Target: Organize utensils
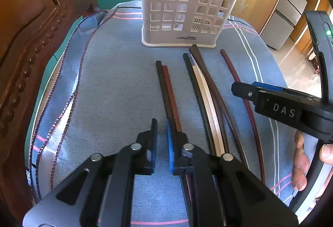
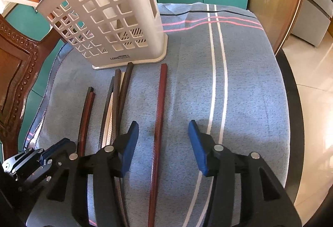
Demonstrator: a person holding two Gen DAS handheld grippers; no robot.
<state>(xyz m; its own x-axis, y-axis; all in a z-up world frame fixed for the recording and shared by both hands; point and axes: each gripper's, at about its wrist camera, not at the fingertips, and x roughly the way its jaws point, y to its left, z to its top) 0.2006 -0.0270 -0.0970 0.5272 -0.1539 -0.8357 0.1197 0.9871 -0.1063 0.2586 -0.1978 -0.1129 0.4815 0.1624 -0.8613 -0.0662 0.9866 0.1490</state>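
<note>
**Two grippers over loose chopsticks: risks of a missed pick**

Chopsticks lie side by side on a blue cloth (image 1: 116,85), in front of a white holder (image 1: 187,4). The left gripper (image 1: 162,143) is nearly closed with nothing between its pads; the black-and-red pair (image 1: 166,89) runs under its right finger. The right gripper (image 2: 163,143) stands open astride a lone red chopstick (image 2: 159,114). That thin stick could roll or slip from the pads; the left gripper could nudge its pair askew.

My left gripper (image 1: 162,143) and right gripper (image 2: 163,145) are black, blue-padded inside, with silver pivot screws; "DAS" marks the right one's side, a green light above.
</note>
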